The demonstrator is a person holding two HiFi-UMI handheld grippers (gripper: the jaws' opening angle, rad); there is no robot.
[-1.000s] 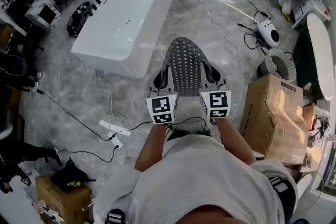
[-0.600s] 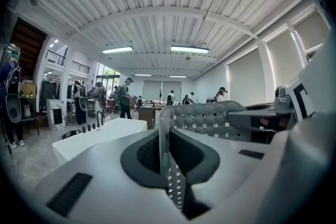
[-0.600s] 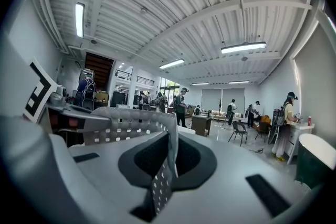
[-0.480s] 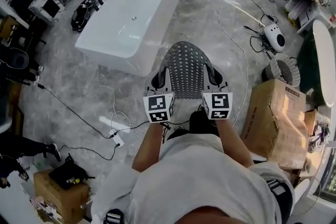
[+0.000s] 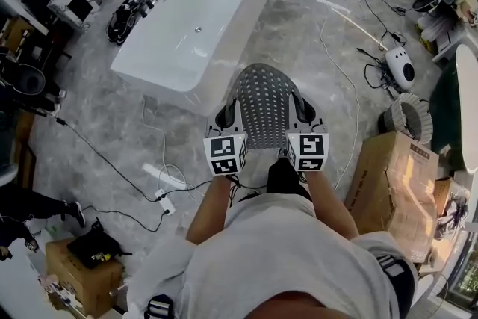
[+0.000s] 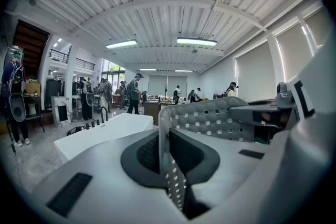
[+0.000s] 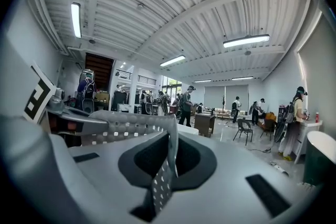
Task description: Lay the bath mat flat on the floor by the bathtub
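Against a second ago, the head view shows the white bathtub (image 5: 198, 26) larger and further right, so its near end now lies just beside the far left edge of the bath mat (image 5: 263, 104). The cardboard box (image 5: 396, 183) has slid lower in the frame, and a dark part of the person's leg (image 5: 284, 177) now shows between the forearms. The grip is unchanged: the left gripper (image 5: 226, 116) and the right gripper (image 5: 305, 113) are each clamped narrowly on a side edge of the mat, and in each gripper view a perforated strip of it is pinched between the jaws. The marker cubes (image 5: 226, 154) hide the mat's near edge, and the mat covers the floor (image 5: 112, 123) beneath it, so how high it hangs cannot be read. The tub's far end is cut off at the top of the frame. The grey mat is held off the floor in front of the person, bowed upward between the grippers. Its long axis runs away from the person with the rounded end farthest out, roughly along the tub's length.
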